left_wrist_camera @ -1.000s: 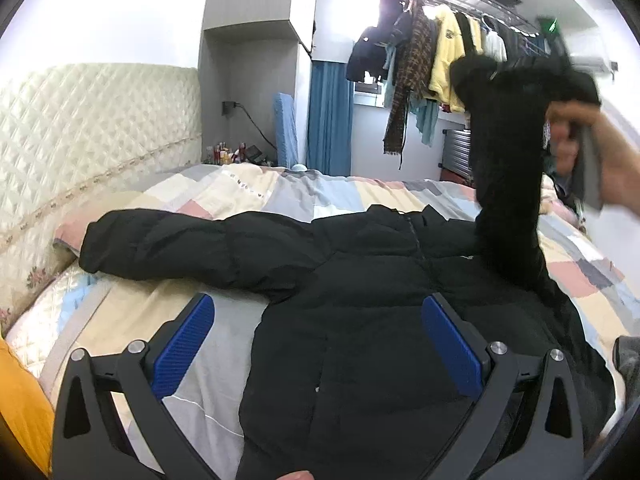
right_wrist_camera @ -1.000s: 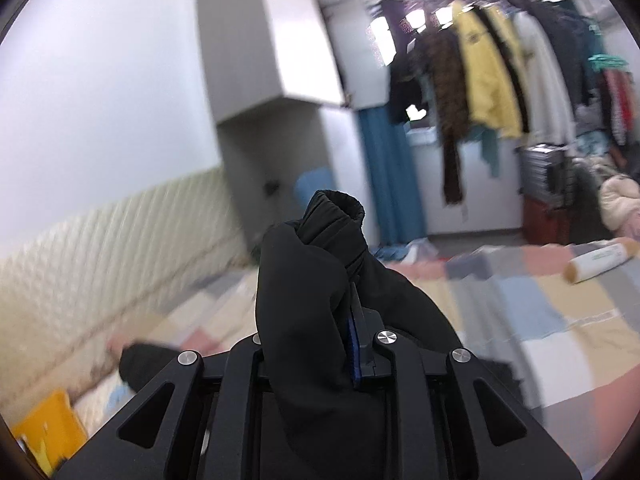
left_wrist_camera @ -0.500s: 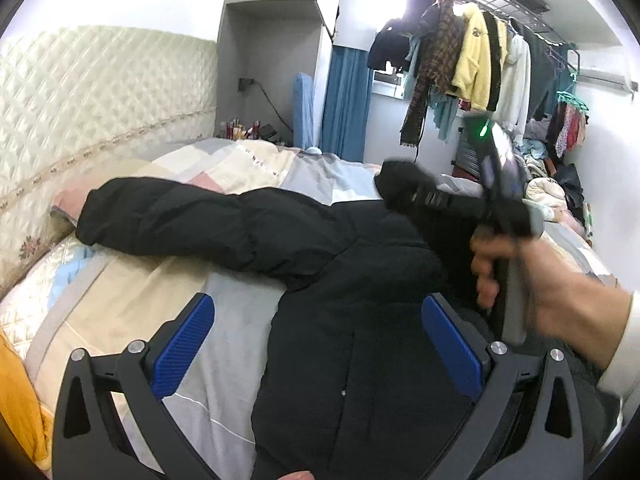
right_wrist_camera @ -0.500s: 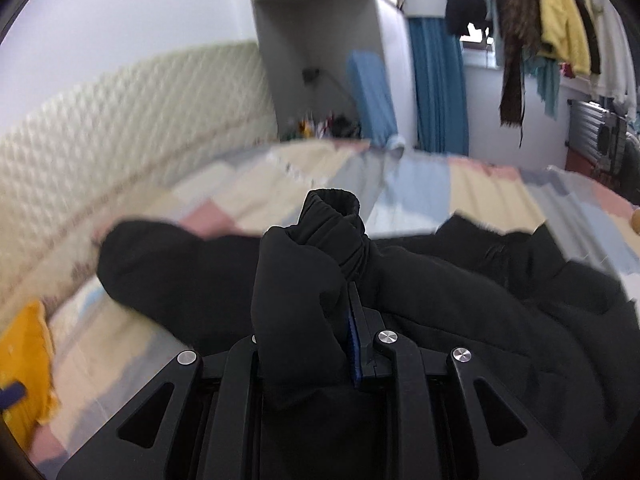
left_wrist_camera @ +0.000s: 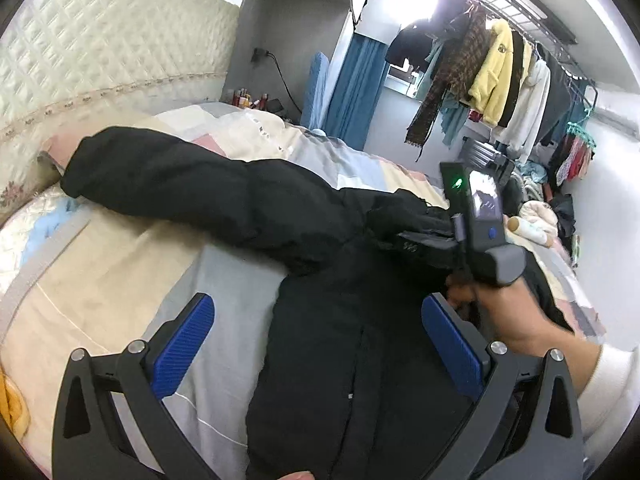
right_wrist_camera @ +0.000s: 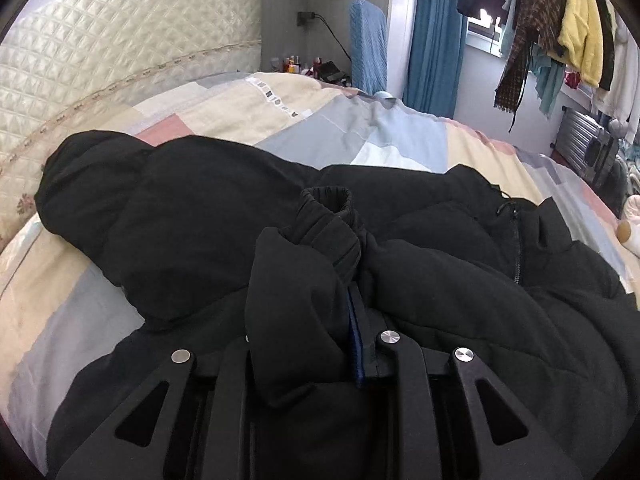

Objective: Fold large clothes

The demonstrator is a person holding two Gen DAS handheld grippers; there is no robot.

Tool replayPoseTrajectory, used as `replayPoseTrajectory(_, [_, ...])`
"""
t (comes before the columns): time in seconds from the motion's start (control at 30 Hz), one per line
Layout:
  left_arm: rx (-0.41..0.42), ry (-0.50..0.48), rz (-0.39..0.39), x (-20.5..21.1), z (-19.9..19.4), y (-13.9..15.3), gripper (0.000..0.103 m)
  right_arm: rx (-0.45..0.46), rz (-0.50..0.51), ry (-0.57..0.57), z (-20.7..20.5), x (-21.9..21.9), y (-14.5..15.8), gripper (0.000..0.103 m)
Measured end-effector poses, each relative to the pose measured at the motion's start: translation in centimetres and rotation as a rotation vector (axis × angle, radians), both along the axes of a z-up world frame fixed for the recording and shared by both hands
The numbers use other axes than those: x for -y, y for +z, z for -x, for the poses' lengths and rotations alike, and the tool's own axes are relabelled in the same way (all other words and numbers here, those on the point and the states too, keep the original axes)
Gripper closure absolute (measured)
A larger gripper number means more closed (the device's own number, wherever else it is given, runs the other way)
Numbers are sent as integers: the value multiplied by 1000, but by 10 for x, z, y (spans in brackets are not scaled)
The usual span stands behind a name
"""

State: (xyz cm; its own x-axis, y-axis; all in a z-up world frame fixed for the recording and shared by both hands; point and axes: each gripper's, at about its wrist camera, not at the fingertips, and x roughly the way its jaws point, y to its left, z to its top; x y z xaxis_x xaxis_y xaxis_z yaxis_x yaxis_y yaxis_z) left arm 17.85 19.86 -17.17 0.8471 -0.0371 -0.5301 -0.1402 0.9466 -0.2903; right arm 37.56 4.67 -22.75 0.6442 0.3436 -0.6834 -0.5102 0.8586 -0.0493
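A large black puffer jacket (left_wrist_camera: 328, 344) lies front up on the patchwork bed (left_wrist_camera: 120, 280). Its one sleeve (left_wrist_camera: 180, 184) stretches out to the left toward the headboard. My left gripper (left_wrist_camera: 316, 344) is open and empty, hovering above the jacket's body. My right gripper (right_wrist_camera: 340, 292) is shut on the other sleeve's cuff (right_wrist_camera: 328, 216) and holds it low over the jacket's chest. In the left wrist view the right gripper (left_wrist_camera: 476, 232) shows at the right in a hand, with the black sleeve bunched in front of it.
A quilted cream headboard (left_wrist_camera: 100, 52) stands on the left. A rack of hanging clothes (left_wrist_camera: 496, 72) and a blue curtain (left_wrist_camera: 356, 92) are at the back. A yellow cloth (left_wrist_camera: 8, 396) lies at the bed's left edge. A white bottle (left_wrist_camera: 528, 230) lies at the far right.
My right gripper has swung the held sleeve from high in the air down and left across the jacket's chest. My left gripper has stayed open above the jacket.
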Motion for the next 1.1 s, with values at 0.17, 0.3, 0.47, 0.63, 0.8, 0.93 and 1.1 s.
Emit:
replayPoseTrajectory(0.17, [-2, -26, -15, 10, 3, 2, 0, -4, -17, 29, 7, 12, 30, 74])
replayPoseTrajectory(0.3, [-2, -38, -42, 19, 3, 4, 0, 1, -45, 64, 19, 23, 57, 55])
replayPoseTrajectory(0.47, [1, -56, -60, 29, 4, 7, 0, 91, -94, 92, 44, 42, 97, 21])
replayPoseTrajectory(0.63, [1, -72, -79, 40, 4, 8, 0, 147, -134, 84, 58, 70, 131, 21])
replayPoseTrajectory(0.8, [13, -74, -88, 48, 8, 11, 0, 223, -168, 43, 69, 113, 150, 21])
replayPoseTrajectory(0.93, [-1, -67, -99, 52, 7, 15, 0, 260, -208, -18, 74, 154, 152, 21])
replayPoseTrajectory(1.1, [22, -70, -79, 58, 8, 25, 0, 285, -232, -90, 77, 203, 135, 21])
